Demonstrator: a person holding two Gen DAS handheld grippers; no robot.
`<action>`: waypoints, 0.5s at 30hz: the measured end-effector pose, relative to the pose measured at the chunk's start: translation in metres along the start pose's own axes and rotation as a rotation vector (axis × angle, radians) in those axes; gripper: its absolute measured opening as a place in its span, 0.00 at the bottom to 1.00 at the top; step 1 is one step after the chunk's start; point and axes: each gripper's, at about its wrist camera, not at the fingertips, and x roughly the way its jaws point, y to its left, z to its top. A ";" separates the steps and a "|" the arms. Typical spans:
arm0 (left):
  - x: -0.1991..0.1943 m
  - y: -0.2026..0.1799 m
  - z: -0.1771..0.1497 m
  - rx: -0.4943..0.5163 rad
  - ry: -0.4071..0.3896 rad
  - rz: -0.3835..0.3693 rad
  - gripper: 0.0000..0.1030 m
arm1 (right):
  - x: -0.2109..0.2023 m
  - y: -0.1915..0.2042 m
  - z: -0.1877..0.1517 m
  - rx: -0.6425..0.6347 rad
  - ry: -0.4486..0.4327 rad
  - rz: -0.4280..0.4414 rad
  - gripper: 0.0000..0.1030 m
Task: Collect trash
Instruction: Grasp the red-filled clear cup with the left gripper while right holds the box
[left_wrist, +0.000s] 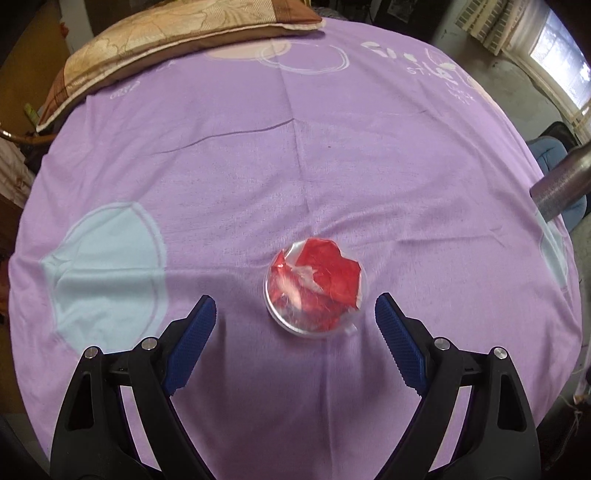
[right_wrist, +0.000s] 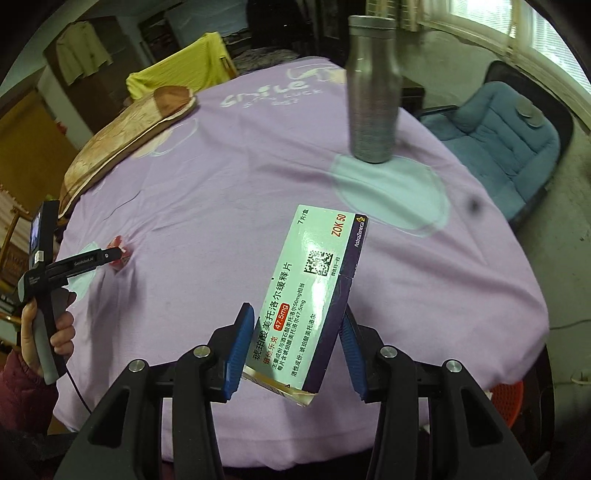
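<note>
A clear round plastic cup (left_wrist: 314, 288) with a crumpled red wrapper inside lies on the purple sheet (left_wrist: 295, 166). My left gripper (left_wrist: 295, 305) hovers over it, open, one blue pad on each side and neither touching it. In the right wrist view the same left gripper (right_wrist: 115, 254) shows at the far left over the red-filled cup (right_wrist: 119, 263), held by a person's hand (right_wrist: 40, 332). My right gripper (right_wrist: 296, 316) is shut on a pale green and dark purple medicine box (right_wrist: 317, 280), gripped near its torn near end, the rest sticking out ahead.
A tall grey metal bottle (right_wrist: 373, 92) stands on the sheet at the far right. A brown patterned pillow (left_wrist: 166, 44) lies along the far left edge. Beyond the sheet are a blue chair (right_wrist: 498, 129) and a red basket (right_wrist: 506, 402) on the floor.
</note>
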 end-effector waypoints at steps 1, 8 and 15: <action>0.004 0.001 0.001 -0.006 0.004 -0.001 0.81 | -0.004 -0.005 -0.003 0.013 -0.004 -0.014 0.45; 0.010 -0.002 0.005 0.009 -0.001 -0.043 0.62 | -0.012 -0.017 -0.011 0.051 -0.013 -0.048 0.45; -0.019 -0.012 0.001 0.049 -0.079 -0.078 0.54 | -0.011 -0.011 -0.006 0.021 -0.017 -0.026 0.44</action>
